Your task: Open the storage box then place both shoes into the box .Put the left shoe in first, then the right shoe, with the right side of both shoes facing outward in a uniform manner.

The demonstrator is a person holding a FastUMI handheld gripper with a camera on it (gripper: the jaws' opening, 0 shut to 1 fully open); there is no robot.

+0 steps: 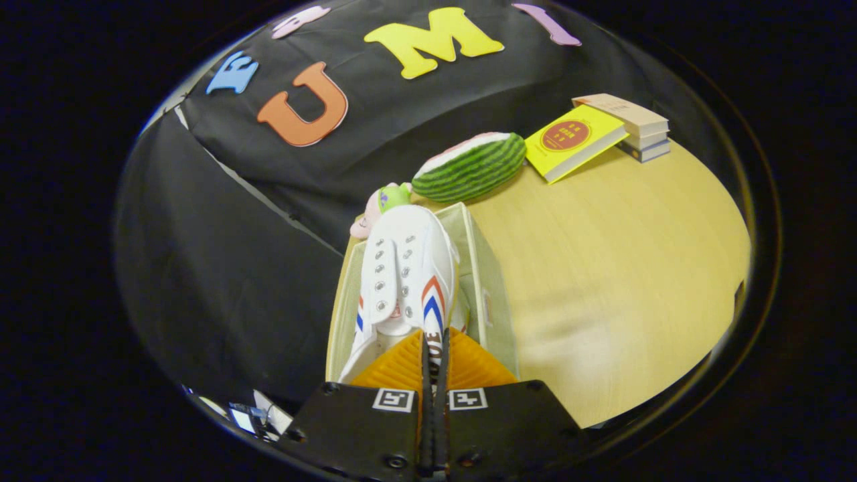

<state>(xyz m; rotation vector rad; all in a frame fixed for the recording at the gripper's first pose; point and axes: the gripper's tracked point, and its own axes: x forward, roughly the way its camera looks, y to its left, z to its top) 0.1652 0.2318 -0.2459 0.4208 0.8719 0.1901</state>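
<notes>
Watermelon toy (pixel 470 166), yellow book (pixel 572 140), stacked books (pixel 633 124) on table (pixel 616 268).

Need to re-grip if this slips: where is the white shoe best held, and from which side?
At the heel collar, from behind the heel. The white shoe points toe-away inside the storage box, and its thin heel rim already sits between the nearly closed fingers of the hand-held gripper. The box walls seem to block a sideways approach.
</notes>
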